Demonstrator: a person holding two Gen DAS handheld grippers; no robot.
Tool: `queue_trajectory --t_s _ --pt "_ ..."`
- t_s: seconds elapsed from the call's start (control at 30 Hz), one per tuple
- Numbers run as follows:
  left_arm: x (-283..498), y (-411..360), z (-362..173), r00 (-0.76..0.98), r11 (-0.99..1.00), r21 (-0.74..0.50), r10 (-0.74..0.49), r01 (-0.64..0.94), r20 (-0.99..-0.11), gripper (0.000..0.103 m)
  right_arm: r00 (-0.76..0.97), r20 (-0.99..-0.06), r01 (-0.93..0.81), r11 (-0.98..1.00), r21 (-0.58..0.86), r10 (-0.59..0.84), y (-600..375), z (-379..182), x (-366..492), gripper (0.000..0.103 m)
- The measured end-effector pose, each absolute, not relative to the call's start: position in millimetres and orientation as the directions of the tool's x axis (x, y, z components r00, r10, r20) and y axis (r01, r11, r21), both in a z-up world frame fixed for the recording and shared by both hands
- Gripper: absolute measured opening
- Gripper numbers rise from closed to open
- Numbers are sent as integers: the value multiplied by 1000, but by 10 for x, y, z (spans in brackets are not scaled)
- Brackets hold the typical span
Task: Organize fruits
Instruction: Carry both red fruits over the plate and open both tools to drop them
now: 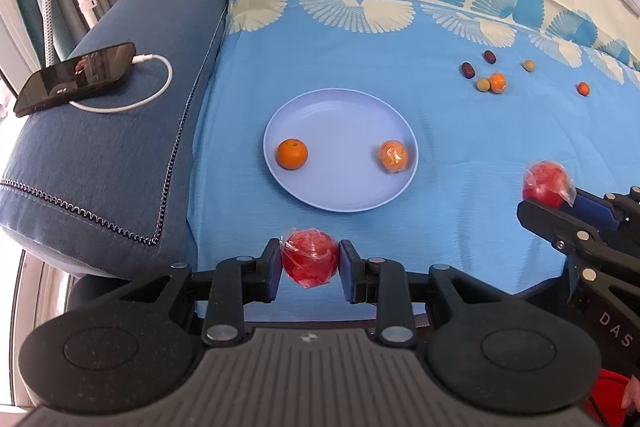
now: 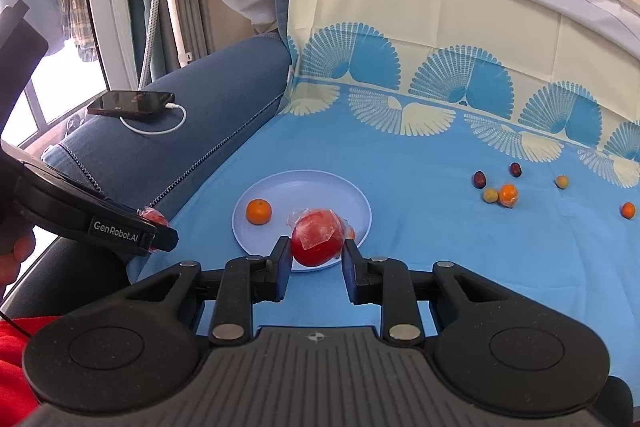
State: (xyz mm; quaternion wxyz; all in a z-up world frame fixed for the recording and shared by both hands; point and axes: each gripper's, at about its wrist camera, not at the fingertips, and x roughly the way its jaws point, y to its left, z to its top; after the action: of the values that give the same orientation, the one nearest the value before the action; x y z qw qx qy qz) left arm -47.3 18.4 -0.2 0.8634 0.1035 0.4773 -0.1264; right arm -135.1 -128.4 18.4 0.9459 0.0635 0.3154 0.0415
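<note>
Nearest the lens, low in the left wrist frame, the left gripper (image 1: 310,264) is clamped on a red wrapped fruit (image 1: 309,259). At the right edge, the right gripper (image 1: 538,205) pinches another red fruit (image 1: 546,183). In mid-frame a pale blue plate (image 1: 340,195) on the blue cloth (image 1: 460,147) holds two oranges (image 1: 292,154). Small loose fruits (image 1: 497,82) lie upper right. A phone (image 1: 76,77) sits on the armrest, far left.

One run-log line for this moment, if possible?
left gripper: holds red fruit | right gripper: holds red fruit | plate: two oranges
</note>
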Motion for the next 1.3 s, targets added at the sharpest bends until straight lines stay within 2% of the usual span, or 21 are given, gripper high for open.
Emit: queue_trajectory --t_s 0.63,0.97,1.3 --pt "-246 257 -83 506 956 43 -116 292 -855 33 759 -638 -54 988 143 134 -1223 103 -1168 28" --pt "76 274 -111 514 963 48 -98 265 -852 33 732 -666 -51 986 159 145 -1203 4 -902 28" --pt "605 93 -412 481 962 60 -78 266 -873 33 688 -710 -55 986 156 151 -1151 -291 -350 28"
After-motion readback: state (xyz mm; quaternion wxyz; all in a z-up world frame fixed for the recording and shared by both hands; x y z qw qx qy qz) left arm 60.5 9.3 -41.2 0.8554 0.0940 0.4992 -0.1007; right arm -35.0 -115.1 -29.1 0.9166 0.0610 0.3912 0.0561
